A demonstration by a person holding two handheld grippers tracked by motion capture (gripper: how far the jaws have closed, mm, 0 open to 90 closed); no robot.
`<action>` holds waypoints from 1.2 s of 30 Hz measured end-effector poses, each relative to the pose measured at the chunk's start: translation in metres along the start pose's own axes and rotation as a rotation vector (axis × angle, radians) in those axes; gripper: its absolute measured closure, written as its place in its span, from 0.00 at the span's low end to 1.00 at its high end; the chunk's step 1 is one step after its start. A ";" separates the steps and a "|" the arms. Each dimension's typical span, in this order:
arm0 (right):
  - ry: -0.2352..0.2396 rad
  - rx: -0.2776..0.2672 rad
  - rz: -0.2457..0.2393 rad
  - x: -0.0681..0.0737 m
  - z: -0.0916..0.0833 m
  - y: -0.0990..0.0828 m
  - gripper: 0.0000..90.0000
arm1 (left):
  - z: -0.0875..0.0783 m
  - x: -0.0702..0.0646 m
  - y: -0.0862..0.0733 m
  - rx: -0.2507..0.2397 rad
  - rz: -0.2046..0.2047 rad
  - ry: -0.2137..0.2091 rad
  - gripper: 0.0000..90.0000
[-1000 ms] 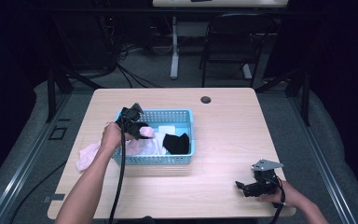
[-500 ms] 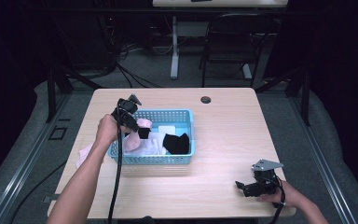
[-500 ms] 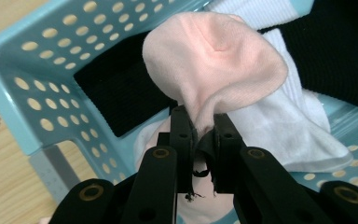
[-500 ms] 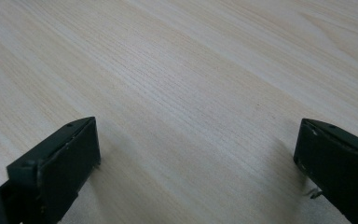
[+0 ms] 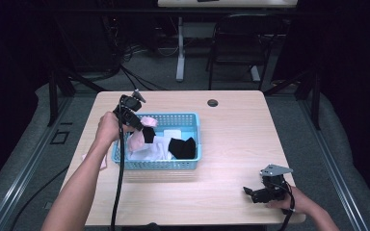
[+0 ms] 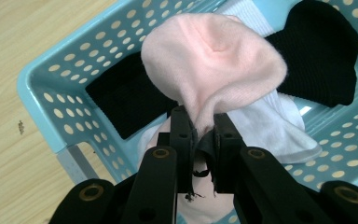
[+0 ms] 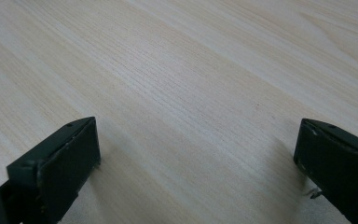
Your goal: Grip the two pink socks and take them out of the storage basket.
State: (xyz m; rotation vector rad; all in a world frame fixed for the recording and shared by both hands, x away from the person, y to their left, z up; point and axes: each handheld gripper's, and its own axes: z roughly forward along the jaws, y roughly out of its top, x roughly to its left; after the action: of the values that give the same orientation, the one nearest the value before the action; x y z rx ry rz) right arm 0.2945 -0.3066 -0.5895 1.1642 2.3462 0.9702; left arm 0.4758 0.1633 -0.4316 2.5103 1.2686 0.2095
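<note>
The left tool [image 6: 200, 135], raised over the blue basket [image 6: 51, 121] on a bent arm, pinches a pink sock [image 6: 209, 65].

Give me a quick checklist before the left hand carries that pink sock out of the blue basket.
1. Grip: left tongs are shut on the pink sock, pinching a fold of it. Ok.
2. Only one item pinched: a dark scrap shows between the jaws below the sock; whether another piece is caught, cannot tell.
3. Sock clear of the basket: it hangs over the basket's left end, above the rim. Ok.
4. Black sock and white sock lie in the basket, not lifted along. Ok.
5. Right tongs open, low on the table, away from the basket. Ok.
</note>
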 end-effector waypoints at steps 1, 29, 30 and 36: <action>0.000 0.000 -0.001 0.000 0.000 0.000 0.00 | -0.003 0.000 0.000 -0.002 0.001 0.003 0.91; 0.000 -0.001 0.000 0.000 0.000 0.000 0.00 | -0.070 0.005 0.007 -0.014 0.028 -0.003 0.90; 0.000 -0.001 0.000 0.000 0.000 0.000 0.00 | -0.074 0.007 0.006 -0.020 0.026 0.002 0.90; 0.000 -0.001 0.000 0.000 0.000 0.000 0.00 | -0.088 0.015 -0.001 -0.036 0.008 0.017 0.90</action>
State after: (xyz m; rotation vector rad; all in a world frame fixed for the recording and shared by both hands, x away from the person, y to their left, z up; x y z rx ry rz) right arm 0.2944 -0.3065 -0.5896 1.1638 2.3451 0.9716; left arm 0.4599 0.1948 -0.3497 2.4890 1.2497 0.2536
